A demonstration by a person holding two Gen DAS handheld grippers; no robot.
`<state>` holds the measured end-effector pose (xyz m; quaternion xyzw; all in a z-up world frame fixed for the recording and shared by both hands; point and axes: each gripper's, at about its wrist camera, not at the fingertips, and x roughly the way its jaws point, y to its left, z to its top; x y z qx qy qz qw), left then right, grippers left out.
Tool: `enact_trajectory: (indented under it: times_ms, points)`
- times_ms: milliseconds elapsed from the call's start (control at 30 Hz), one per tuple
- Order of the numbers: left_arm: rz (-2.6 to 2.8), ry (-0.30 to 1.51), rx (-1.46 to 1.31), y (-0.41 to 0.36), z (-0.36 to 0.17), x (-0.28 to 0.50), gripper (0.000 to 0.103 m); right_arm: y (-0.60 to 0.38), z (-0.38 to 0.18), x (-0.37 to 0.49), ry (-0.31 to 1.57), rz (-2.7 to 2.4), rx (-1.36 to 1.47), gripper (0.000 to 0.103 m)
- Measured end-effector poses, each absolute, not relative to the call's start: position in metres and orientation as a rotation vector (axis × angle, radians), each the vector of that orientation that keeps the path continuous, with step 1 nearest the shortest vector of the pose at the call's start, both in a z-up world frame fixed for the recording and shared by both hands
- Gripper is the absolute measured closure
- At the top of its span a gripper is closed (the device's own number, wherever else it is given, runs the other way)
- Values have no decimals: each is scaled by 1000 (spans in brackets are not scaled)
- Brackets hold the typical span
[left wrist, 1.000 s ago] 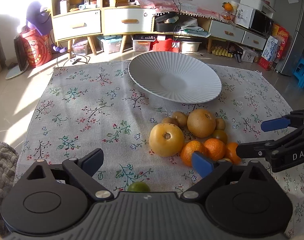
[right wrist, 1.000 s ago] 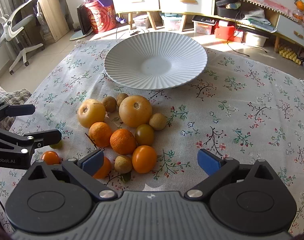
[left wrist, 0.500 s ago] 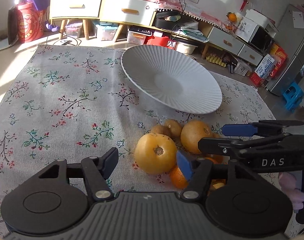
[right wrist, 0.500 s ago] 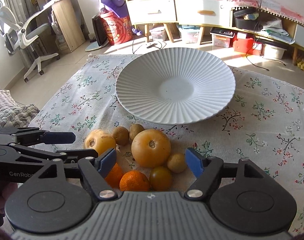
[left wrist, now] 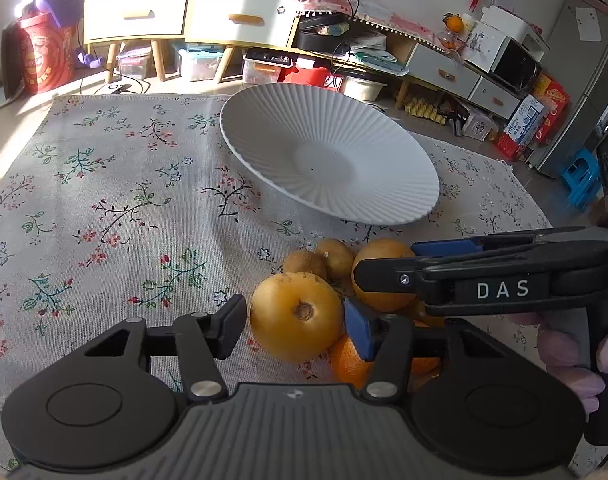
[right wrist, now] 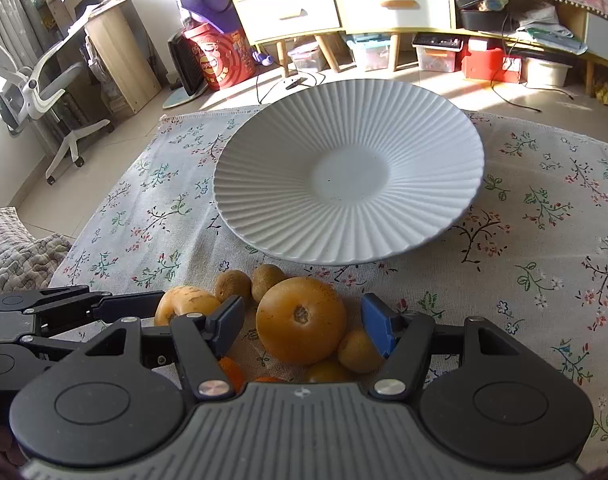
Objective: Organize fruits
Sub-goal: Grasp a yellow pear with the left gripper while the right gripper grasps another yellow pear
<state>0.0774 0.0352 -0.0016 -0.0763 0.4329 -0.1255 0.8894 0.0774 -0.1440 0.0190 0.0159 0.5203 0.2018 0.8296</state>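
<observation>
- The left hand-held gripper (left wrist: 295, 320) was spread wide, its two fingers on either side of a large yellow fruit (left wrist: 296, 317) without clearly pressing on it; it grasped nothing.
- The right hand-held gripper (right wrist: 301, 322) was also spread wide, its blue-tipped fingers on either side of a second large yellow-orange fruit (right wrist: 301, 320), with a gap showing on both sides.
- In the left wrist view, the right hand-held gripper (left wrist: 388, 264) reached in from the right edge, its black body marked "DAS", over the far side of the fruit pile.
- In the right wrist view, the left hand-held gripper (right wrist: 143, 312) came in from the left edge beside the first yellow fruit (right wrist: 185, 308).
- The fruits lay in one cluster on a flowered cloth (left wrist: 115, 208) covering the desk, close to the near rim of the plate.
- Two small brown fruits (right wrist: 249, 282) sat side by side between the large fruits and the plate.
- Several small oranges (left wrist: 350, 362) lay at the near edge of the pile, partly hidden by the gripper bodies.
- A wide white ribbed plate (right wrist: 444, 200) sat on the cloth just beyond the pile, with no fruit in it.
</observation>
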Motion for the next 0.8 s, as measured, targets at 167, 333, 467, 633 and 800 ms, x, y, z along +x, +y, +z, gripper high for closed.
enact_trajectory:
  times_ms: [167,333,467,633,800]
  points:
    - [-254,927,-178,36,-5,81,58,-139,15,77,1118,414,3,41]
    - [-245,921,-166,34,-4,80,59,-144,10,79,1148,401,32,55]
    - [-237,926,-182,36,-3,80,59,-148,10,80,1155,399,68,56]
    - [-229,922,-179,35,-2,77,59,-148,12,77,1146,394,67,56]
    - [-221,915,-179,36,3,75,59,-147,21,74,1130,396,57,56]
